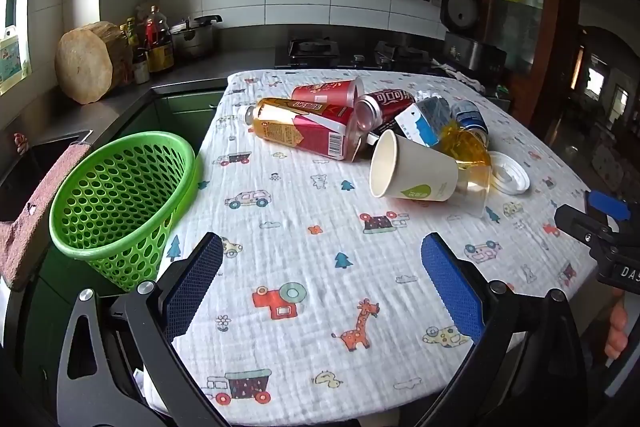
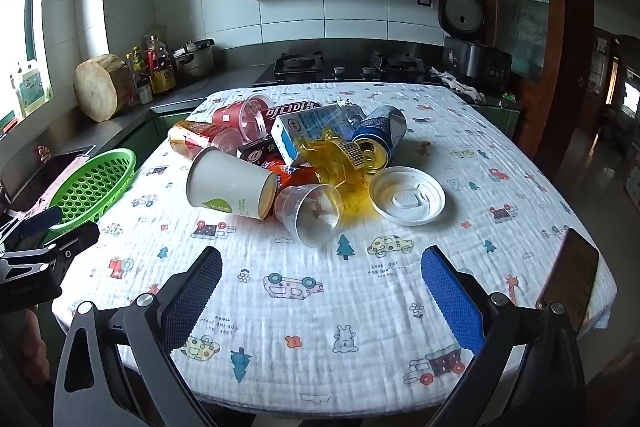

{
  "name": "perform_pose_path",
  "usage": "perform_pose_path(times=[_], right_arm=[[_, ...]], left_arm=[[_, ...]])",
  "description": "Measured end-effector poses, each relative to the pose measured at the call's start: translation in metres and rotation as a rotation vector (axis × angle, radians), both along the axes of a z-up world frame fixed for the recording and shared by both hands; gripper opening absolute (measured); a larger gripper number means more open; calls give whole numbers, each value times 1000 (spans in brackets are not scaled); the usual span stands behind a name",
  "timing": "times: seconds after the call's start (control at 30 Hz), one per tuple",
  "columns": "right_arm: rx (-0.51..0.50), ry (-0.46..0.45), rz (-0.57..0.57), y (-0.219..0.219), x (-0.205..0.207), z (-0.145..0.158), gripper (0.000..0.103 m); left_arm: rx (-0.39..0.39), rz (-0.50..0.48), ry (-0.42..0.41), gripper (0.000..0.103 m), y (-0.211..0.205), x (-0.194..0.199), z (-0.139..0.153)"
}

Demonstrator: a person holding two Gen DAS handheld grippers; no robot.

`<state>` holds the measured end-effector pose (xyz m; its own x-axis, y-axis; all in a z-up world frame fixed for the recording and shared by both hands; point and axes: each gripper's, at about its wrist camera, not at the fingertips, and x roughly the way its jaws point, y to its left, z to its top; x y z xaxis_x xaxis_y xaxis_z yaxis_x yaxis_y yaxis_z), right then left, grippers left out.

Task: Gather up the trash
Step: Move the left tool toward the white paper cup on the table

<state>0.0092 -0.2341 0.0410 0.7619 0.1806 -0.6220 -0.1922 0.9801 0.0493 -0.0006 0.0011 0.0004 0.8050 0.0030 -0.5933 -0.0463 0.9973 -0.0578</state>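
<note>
both grippers spread wide, nothing between the pads. left gripper (image 1: 322, 287) hangs over the near edge of the table (image 1: 304, 243), right gripper (image 2: 321, 297) the same, just to its right. both tilted down toward the cloth.

trash sits in one heap at the middle of the table, toward the far edge:
- paper cup (image 2: 230, 185) on its side, at the near left of the heap
- clear cup (image 2: 310, 211) tipped over, touching the paper cup, nearest the right gripper
- white lid (image 2: 407, 201) flat on the cloth, just right of the clear cup
- yellow wrapper (image 2: 336, 163) crumpled behind the clear cup
- blue can (image 2: 378, 137) on its side behind the lid
- carton (image 2: 304, 129) leaning on the heap
- red can (image 1: 384, 103) and bottle (image 1: 304, 127) on the far left side, lying down

green basket (image 1: 120, 203) stands at the left edge of the table, tilted, empty as far as i can see. phone (image 2: 568, 275) lies at the near right corner. a person's fingers (image 1: 616, 331) show on the right gripper's handle.
</note>
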Motion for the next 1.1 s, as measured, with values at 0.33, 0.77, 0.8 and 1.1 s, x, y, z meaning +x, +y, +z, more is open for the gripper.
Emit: perform_pose_path(times=[0.33, 0.77, 0.8, 1.1], right_arm=[[-4, -6, 7, 3, -2, 2, 97], [-13, 5, 12, 7, 2, -3, 97], [-13, 6, 13, 7, 2, -3, 97], [-16, 11, 18, 6, 5, -7, 97]], left_arm=[[-7, 4, 5, 98, 0, 1, 1], [-21, 12, 11, 98, 4, 2, -2], [-21, 14, 12, 98, 5, 2, -2], [-29, 20, 26, 98, 7, 6, -6]])
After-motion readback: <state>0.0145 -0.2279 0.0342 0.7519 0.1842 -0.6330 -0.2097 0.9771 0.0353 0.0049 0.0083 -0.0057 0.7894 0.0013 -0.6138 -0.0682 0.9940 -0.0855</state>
